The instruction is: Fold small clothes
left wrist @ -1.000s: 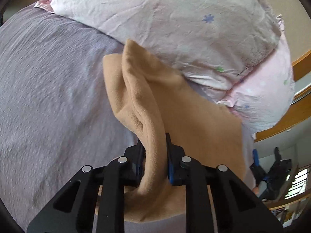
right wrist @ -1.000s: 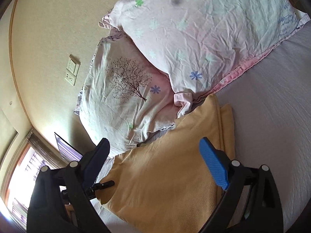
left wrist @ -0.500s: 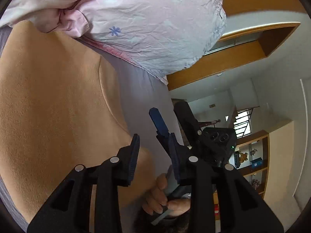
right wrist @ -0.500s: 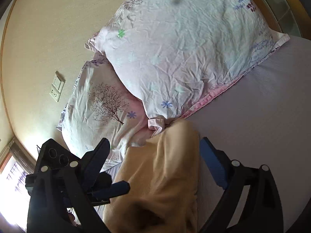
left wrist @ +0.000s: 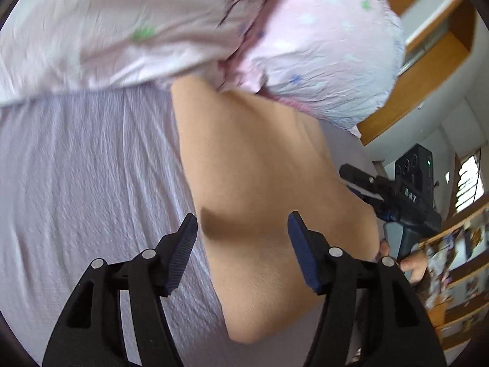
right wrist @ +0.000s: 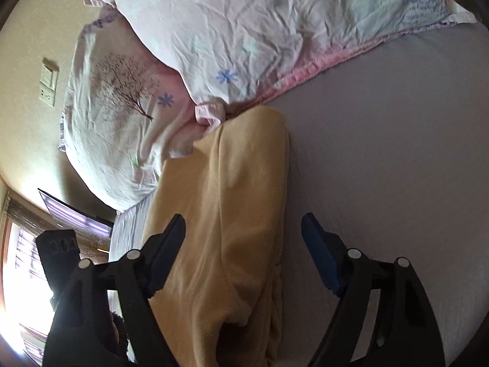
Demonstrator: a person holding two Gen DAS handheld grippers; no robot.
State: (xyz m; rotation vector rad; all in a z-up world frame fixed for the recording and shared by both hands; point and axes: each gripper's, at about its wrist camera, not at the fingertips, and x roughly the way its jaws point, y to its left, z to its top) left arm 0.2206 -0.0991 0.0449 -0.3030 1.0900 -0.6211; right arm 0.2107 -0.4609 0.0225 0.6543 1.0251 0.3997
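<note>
- cloth (right wrist: 232, 220) lies on the bed (right wrist: 397, 153); its far end touches the pillows (right wrist: 244, 24)
- both grippers' fingers straddle the cloth; left gripper (left wrist: 241, 244), right gripper (right wrist: 243, 244)

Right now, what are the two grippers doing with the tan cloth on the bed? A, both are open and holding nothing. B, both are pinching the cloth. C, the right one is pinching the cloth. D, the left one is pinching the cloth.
A. The left gripper and the right gripper both have their jaws spread wide over the tan cloth, which lies loose on the bed.
</note>
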